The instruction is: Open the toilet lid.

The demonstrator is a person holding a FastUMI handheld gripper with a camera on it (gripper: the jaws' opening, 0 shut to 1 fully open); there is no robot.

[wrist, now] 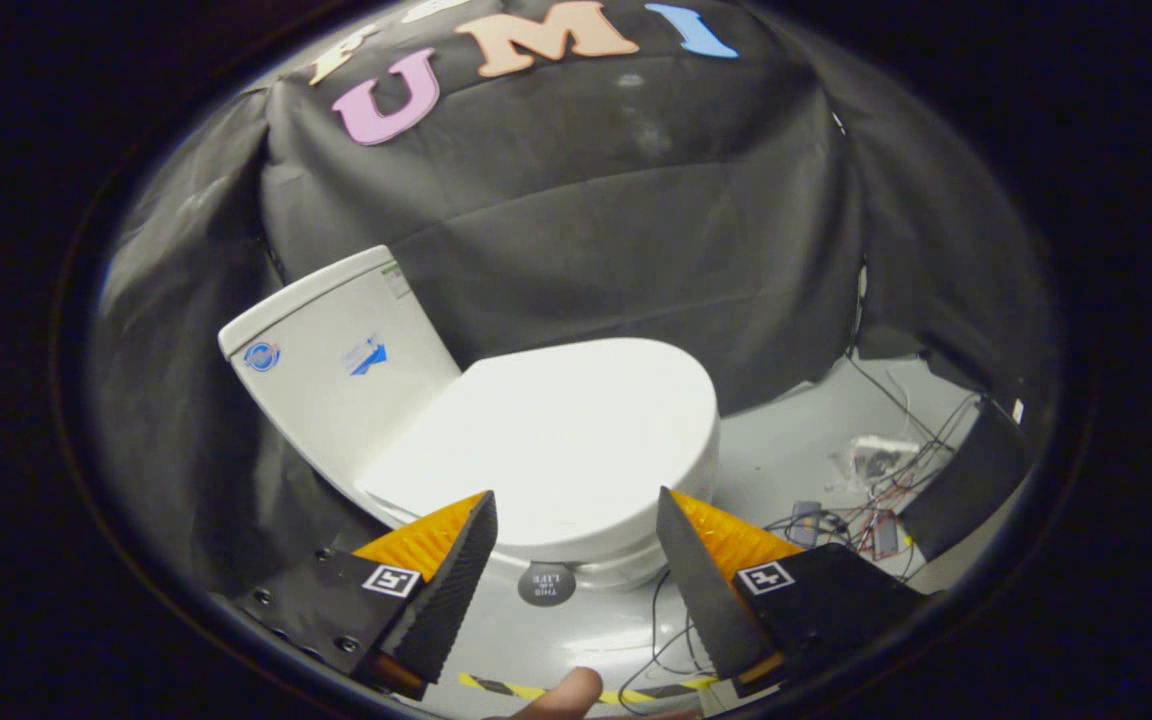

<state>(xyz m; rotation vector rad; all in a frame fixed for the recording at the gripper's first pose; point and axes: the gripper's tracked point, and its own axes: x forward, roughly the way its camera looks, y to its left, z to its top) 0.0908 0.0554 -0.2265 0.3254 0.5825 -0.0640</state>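
A white toilet stands ahead of me with its lid (561, 435) lying flat and closed over the bowl. Its tank (336, 360) rises behind the lid on the far left, against the black cloth wall. My gripper (576, 520) is open, its two fingers spread wide just above the near edge of the lid, with nothing between them. The fingertips (481, 515) are apart from the lid and do not touch it. A round dark sticker (546, 585) sits on the bowl's front below the lid edge.
Grey floor (786, 470) lies to the right of the toilet, with tangled cables and small devices (866, 500). A dark box (966, 480) stands further right. A yellow-black tape strip (506, 687) marks the floor near me. A person's fingertip (566, 695) shows below the fingers.
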